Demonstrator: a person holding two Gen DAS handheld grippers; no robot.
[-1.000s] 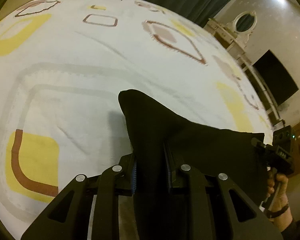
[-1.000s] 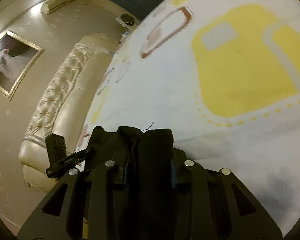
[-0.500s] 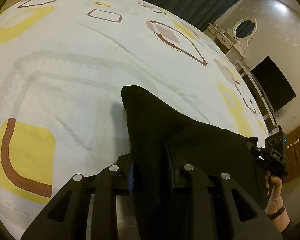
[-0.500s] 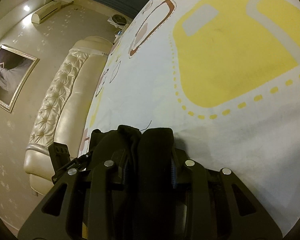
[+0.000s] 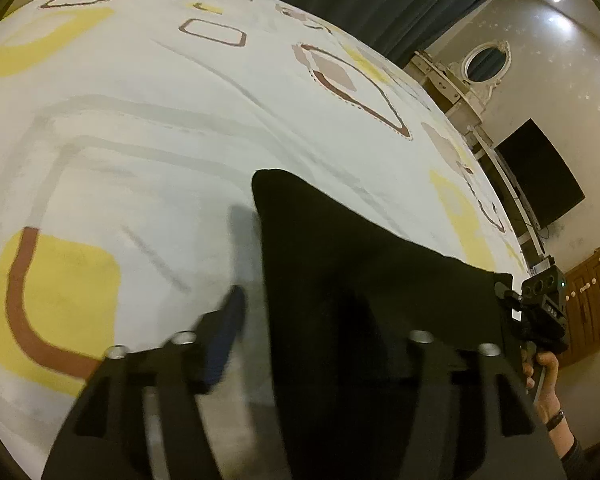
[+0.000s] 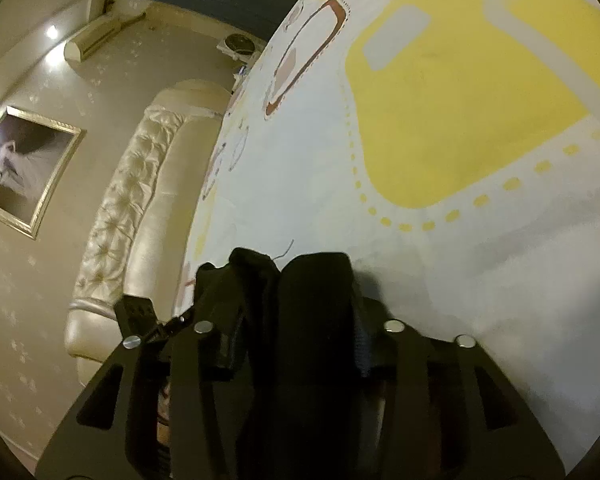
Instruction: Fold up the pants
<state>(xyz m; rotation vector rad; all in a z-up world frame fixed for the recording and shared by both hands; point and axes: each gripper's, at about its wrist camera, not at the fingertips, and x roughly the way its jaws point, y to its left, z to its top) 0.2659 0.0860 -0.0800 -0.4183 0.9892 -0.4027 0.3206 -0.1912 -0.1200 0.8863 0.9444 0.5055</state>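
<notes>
Change since the earlier frames: your left gripper (image 5: 324,328) has just been opening, its left finger (image 5: 228,332) swung clear of the black pants (image 5: 364,288); your right gripper (image 6: 296,340) has just been opening too, the cloth still between its fingers.

Left wrist view, count: one pair of black pants, one patterned bedsheet (image 5: 140,128), one right gripper (image 5: 540,312) at the far right, one hand (image 5: 546,380) on its handle, one dark screen (image 5: 540,184), one oval mirror (image 5: 486,60).

Left wrist view, fingers: wide apart. The left finger stands off the cloth, with sheet showing in the gap. The right finger is hidden under the fabric, so you cannot tell whether it touches.

Left wrist view, pants: a dark fold rising between your fingers to a peak over the sheet, stretched rightward to the other gripper.

Right wrist view, count: one bunch of black pants (image 6: 312,296), one bedsheet (image 6: 440,264), one tufted headboard (image 6: 132,208), one framed picture (image 6: 20,168), one left gripper (image 6: 140,316).

Right wrist view, fingers: partly open, with the thick bunch filling the space between them; whether the pads press on it you cannot tell.
</notes>
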